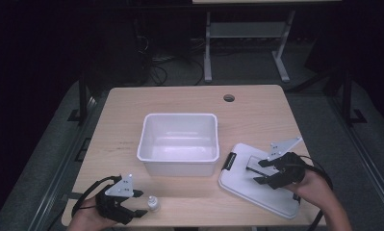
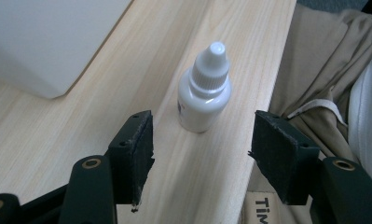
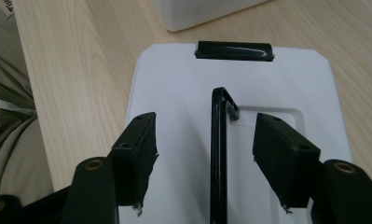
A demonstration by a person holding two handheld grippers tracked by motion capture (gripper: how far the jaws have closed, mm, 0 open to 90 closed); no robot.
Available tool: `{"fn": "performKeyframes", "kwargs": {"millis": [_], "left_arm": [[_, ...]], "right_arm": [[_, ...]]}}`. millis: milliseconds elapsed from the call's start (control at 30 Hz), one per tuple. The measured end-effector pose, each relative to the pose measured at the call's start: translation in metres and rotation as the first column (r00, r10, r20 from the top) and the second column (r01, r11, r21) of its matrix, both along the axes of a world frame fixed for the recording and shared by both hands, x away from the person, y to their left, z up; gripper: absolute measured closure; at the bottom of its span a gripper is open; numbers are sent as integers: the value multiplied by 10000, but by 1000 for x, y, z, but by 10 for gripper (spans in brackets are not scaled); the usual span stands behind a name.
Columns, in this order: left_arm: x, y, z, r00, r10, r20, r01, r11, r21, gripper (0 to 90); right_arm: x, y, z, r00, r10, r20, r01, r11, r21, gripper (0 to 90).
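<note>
A small white dropper bottle (image 1: 152, 203) (image 2: 204, 88) stands upright near the table's front edge. My left gripper (image 1: 140, 202) (image 2: 203, 140) is open just short of it, so the bottle stands beyond the pads and nothing touches it. At the front right lies a flat white lid (image 1: 242, 185) (image 3: 174, 84) with a thin black handle (image 3: 218, 154) raised on its top. My right gripper (image 1: 258, 172) (image 3: 204, 135) hovers open over the lid. The handle runs between its jaws, clear of both pads.
An empty white bin (image 1: 178, 115) (image 2: 48, 42) stands in the middle of the wooden table (image 1: 122, 125), between the two grippers. The lid has a black latch (image 1: 227, 161) (image 3: 233, 50) on its edge nearest the bin. The person's beige trousers (image 2: 323, 70) lie past the table's front edge.
</note>
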State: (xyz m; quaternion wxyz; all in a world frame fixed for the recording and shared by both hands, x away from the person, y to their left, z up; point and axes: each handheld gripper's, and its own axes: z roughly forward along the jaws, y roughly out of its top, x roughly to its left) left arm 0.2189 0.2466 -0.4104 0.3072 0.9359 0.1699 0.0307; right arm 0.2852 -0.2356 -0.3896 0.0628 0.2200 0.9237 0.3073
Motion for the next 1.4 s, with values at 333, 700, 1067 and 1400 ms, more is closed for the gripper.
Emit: {"fn": "performKeyframes", "kwargs": {"millis": [333, 700, 1067, 1400], "left_arm": [[6, -19, 4, 9990, -443, -84, 447, 9977, 504, 416], [12, -32, 1, 9980, -602, -184, 613, 9961, 635, 453], [14, -33, -8, 9977, -652, -206, 664, 9956, 665, 574], [15, -31, -5, 9982, -561, -218, 571, 9972, 488, 597]], "right_arm": [[-2, -5, 0, 10000, -96, -25, 96, 9999, 66, 386], [-3, -8, -1, 9999, -155, -37, 156, 9998, 115, 386], [-4, -9, -2, 9999, -144, -41, 145, 9997, 180, 386], [-3, -8, -2, 9999, -118, -75, 119, 9998, 181, 386]]}}
